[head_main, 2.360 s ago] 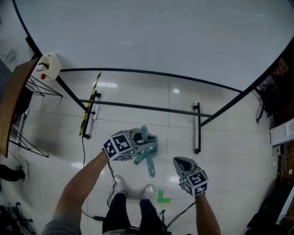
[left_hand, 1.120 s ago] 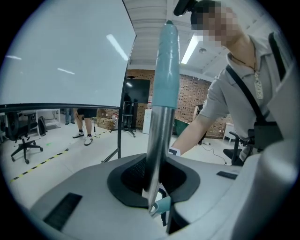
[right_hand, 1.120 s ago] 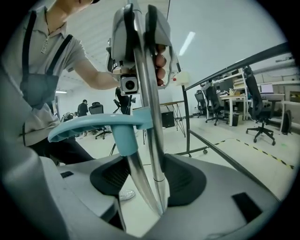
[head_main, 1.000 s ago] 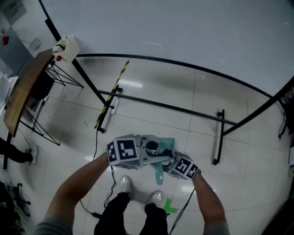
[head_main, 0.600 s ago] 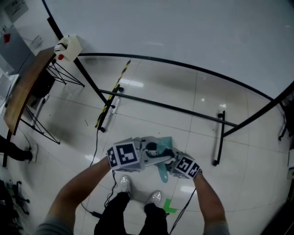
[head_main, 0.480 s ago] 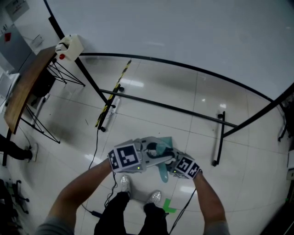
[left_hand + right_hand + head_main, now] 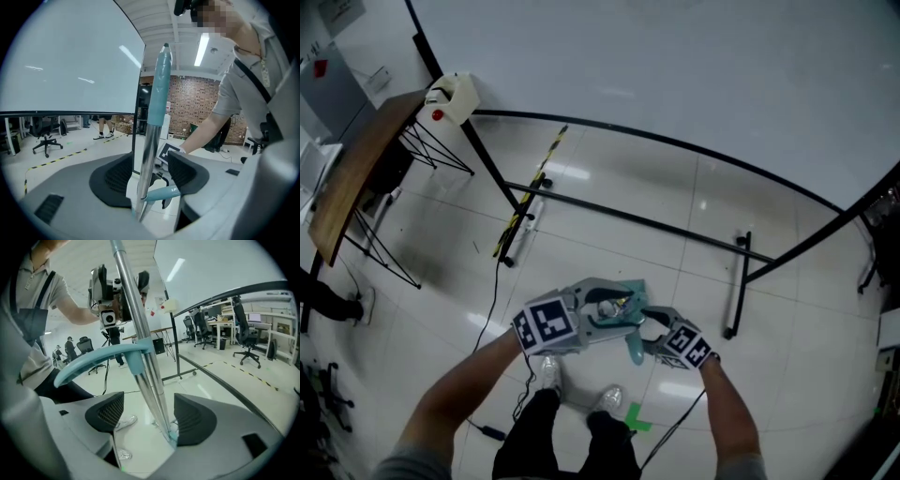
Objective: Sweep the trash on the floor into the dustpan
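The head view is showing the left gripper and the right gripper meeting above the white tiled floor, just ahead of the person's shoes. The teal broom-and-dustpan set is hanging between them, off the floor.

Only the gripper views are showing the grip itself. In the left gripper view the fingers are standing spread, having just been opening. A metal pole with a teal grip at its top is rising between them, with a gap to each pad.

In the right gripper view two metal poles, joined by a curved teal arm, are passing between that gripper's fingers. These too are spread and have just been opening. The poles are lying close by one pad and clear of the other.

No view is showing the inside of the pan.
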Motion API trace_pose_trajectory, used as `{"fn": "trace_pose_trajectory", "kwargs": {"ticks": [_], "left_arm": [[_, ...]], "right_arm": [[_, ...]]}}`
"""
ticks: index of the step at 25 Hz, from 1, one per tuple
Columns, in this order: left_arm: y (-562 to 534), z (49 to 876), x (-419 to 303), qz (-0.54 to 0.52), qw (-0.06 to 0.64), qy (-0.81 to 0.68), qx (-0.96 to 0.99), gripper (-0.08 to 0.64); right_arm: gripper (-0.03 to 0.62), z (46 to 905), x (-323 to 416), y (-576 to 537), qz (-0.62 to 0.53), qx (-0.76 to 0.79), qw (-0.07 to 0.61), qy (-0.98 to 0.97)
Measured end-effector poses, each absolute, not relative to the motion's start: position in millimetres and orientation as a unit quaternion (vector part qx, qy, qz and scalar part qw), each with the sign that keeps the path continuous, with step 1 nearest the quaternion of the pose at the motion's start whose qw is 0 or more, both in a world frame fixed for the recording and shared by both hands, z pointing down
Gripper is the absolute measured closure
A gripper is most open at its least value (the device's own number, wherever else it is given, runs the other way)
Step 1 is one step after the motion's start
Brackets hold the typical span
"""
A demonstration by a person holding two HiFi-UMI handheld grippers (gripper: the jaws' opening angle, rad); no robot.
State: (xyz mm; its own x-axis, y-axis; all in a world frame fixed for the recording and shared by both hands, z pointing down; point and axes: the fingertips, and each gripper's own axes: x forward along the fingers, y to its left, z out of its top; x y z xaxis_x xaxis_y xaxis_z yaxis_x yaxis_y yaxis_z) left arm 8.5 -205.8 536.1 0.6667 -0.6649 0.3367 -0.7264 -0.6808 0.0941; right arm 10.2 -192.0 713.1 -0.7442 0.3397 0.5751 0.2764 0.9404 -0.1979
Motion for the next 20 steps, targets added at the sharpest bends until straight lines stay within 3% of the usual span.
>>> {"fn": "trace_pose_trajectory", "kwargs": {"ticks": [4, 9, 12, 13, 18, 20], "left_arm": [[-190.5, 526.9, -5.5, 0.129, 0.135, -0.427, 0.885, 0.337], [-180.3, 510.1, -17.9, 0.137, 0.138, -0.494, 0.848, 0.360], [-177.7, 501.6, -25.8, 0.133, 0.135, -0.536, 0.823, 0.439], [-177.1, 498.2, -27.6, 0.131, 0.133, -0.546, 0.817, 0.508], [-166.6, 476.8, -24.8, 0.117, 0.136, -0.550, 0.816, 0.552], [-161.4, 464.4, -22.8, 0.119, 0.128, -0.547, 0.818, 0.554]], "right_arm": [[0.268, 696.8, 46.1, -213.3, 0.071, -0.112, 0.323, -0.937], [0.271, 618.1, 67.9, -225.7, 0.094, -0.042, 0.267, -0.958], [0.448, 564.3, 71.8, -226.5, 0.090, 0.017, 0.212, -0.973], [0.487, 547.4, 72.2, -225.1, 0.086, 0.031, 0.195, -0.976], [0.583, 487.9, 65.2, -213.4, 0.059, 0.108, 0.173, -0.977], [0.583, 467.8, 63.9, -208.7, 0.054, 0.139, 0.168, -0.974]]}}
